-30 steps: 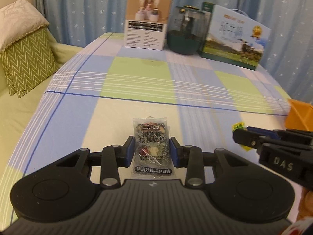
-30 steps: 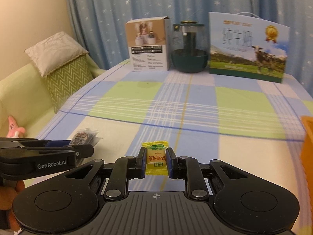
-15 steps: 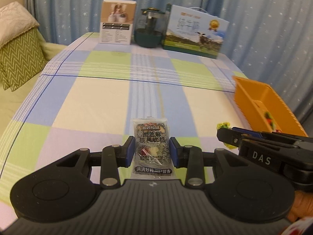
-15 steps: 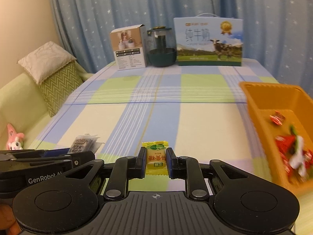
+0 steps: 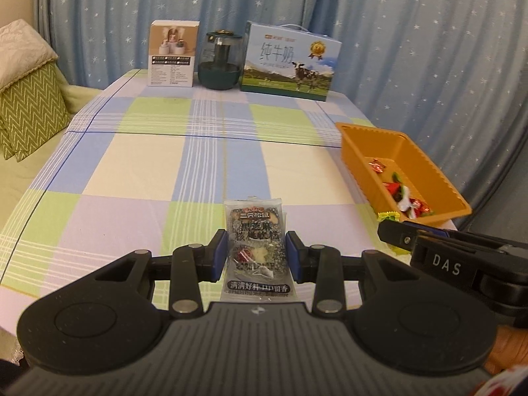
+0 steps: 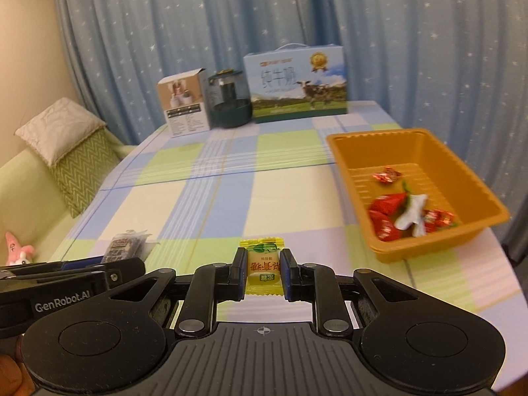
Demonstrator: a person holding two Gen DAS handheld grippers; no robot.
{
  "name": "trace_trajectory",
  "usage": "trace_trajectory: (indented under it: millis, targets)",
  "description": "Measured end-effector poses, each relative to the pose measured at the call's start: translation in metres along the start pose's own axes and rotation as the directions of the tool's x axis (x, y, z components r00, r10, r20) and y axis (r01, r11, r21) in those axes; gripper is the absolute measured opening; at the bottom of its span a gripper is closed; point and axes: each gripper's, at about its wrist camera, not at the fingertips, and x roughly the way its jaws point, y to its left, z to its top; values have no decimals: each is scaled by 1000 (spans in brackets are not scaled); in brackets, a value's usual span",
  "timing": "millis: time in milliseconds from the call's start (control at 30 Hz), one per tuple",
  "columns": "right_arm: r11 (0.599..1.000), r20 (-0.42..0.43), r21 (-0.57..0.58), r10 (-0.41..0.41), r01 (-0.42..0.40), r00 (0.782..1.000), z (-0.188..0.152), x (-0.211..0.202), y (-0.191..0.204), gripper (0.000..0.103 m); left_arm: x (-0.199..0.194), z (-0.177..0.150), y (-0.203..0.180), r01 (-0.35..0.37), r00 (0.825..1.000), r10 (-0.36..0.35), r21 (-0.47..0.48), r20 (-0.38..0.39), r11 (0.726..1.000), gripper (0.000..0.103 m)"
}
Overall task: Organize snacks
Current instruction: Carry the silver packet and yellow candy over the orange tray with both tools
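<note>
**A:** What has changed since a second ago?

**B:** Both claws have swung toward the orange tray (image 6: pixel 417 147), which was barely at the frame edge before and now sits in full view at the right side of the counter (image 5: pixel 138 168). Each claw has kept its snack the whole time.

**A:** Where are the snacks now?

**B:** The dark snack packet (image 5: pixel 255 250) is pinched between the blue pads of the left claw (image 5: pixel 256 255), held above the near part of the checked cloth. The yellow candy (image 6: pixel 263 265) is clamped in the right claw (image 6: pixel 263 272), also above the near edge of the counter, left of the tray and not over it. The 2 claws are side by side, the left one showing at the lower left of the right wrist view.

**A:** What is in the tray?

**B:** Several red wrapped sweets (image 6: pixel 386 204) and 1 white wrapper, lying loose on its floor.

**A:** And further out?

**B:** At the far end of the counter stand a white product box (image 5: pixel 173 54), a dark green glass jar (image 5: pixel 219 61) and a milk carton case (image 5: pixel 290 61) with a cow on it. Behind them hangs a blue star-print curtain (image 5: pixel 412 33). To the left is a green sofa with 2 cushions (image 5: pixel 29 105).
</note>
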Motion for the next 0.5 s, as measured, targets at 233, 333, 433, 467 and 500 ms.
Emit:
trace_trajectory:
  millis: [233,333,433,467,500]
  targets:
    - [1000,28,16,-26,25,999,-6,-29,-13,21,-18,-2,-18,19,1000,-20,24,23,1000,34]
    - [999,43,24,-36,35,998,-6,-38,-19,21,-23,-3,-24,28,999,-29,32,27,999,34]
    - [998,56,33,-46,44,997,-4,-46,-24,21,-26,-2,-30,36,999,-37,43,29,998,34]
    - [998,60,35,-50,48,997,-4,-48,-26,21,-26,-2,-32,40,999,-41,46,30,998,34]
    - [998,63,38,-54,52,997,-4,-50,-28,21,-26,-2,-34,43,999,-44,49,30,998,34]
